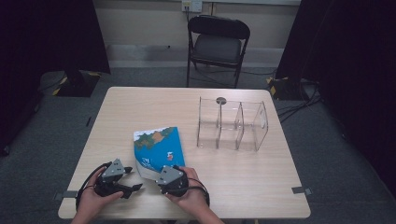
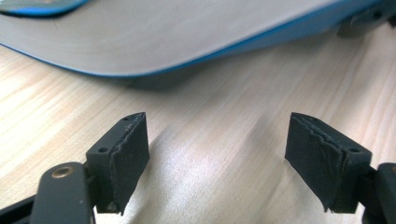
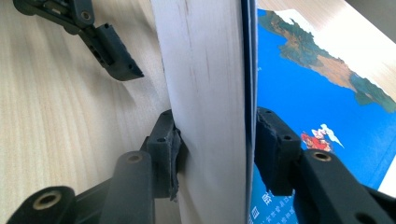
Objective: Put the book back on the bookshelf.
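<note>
The book (image 1: 159,151) lies on the surface (image 1: 243,186) near its front edge, left of the clear plastic organizer (image 1: 232,124). Its near edge is lifted a little from the wood. The right gripper (image 1: 169,176) holds this edge: in the right gripper view one pad presses the white page block from below and the other pad (image 3: 271,149) presses the blue cover from above. The left gripper (image 1: 132,179) rests just beside the book, its jaws standing half apart with nothing between them.

The book looks thick, so it is probably rather heavy for a grip at one edge. The cover seems glossy and may slip, and the pages are soft and could bend or fan out. A better hold is probably deeper on the book, near the spine, with the pads across the full thickness.

The cover shows a painted landscape, a small red figure and some white characters near the bottom edge, too small to read.
</note>
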A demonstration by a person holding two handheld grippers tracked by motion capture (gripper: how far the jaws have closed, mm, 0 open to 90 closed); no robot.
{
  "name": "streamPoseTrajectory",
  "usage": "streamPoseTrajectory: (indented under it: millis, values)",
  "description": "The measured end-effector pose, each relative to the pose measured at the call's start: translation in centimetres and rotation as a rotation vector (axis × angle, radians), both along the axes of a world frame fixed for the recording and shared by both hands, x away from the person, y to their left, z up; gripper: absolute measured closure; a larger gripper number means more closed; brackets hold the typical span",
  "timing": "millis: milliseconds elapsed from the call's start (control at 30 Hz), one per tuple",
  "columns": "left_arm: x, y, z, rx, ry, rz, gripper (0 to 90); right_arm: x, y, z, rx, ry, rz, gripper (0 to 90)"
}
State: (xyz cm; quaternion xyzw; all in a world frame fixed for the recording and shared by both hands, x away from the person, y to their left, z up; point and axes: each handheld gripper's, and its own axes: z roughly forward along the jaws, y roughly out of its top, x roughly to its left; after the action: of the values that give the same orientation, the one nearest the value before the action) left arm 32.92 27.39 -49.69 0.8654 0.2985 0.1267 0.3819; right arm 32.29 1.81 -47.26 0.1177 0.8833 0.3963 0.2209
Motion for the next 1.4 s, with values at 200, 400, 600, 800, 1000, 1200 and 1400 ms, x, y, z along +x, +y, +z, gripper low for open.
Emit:
streamPoseTrajectory:
  millis: [200, 400, 600, 800, 1000, 1200, 1400]
  values:
    - [0.2, 0.1, -0.2, 0.025, 0.001, -0.017, 18.0, 0.0, -0.4, 0.7, -0.004, 0.008, -0.007, 56.8]
    - [0.4, 0.3, -0.4, 0.001, -0.007, -0.027, 15.1, 0.3, -1.0, 2.0, -0.003, 0.027, -0.015, 58.4]
    - [0.5, 0.4, -0.4, 0.021, -0.014, -0.03, 13.7, 0.5, -1.4, 3.2, 0.001, 0.049, -0.024, 59.5]
    - [0.4, 0.4, -0.4, 0.01, -0.008, -0.029, 13.6, 0.4, -1.5, 4.0, -0.018, 0.063, -0.024, 60.2]
    - [0.4, 0.4, -0.4, 0.01, -0.005, -0.03, 13.7, 0.5, -1.5, 4.8, -0.016, 0.074, -0.024, 60.8]
    - [0.4, 0.4, -0.5, 0.004, 0.0, -0.027, 13.7, 0.6, -1.5, 6.0, -0.027, 0.081, -0.014, 61.6]
    - [0.4, 0.4, -0.5, 0.004, 0.0, -0.027, 13.7, 0.5, -1.5, 7.0, -0.03, 0.098, -0.015, 61.9]
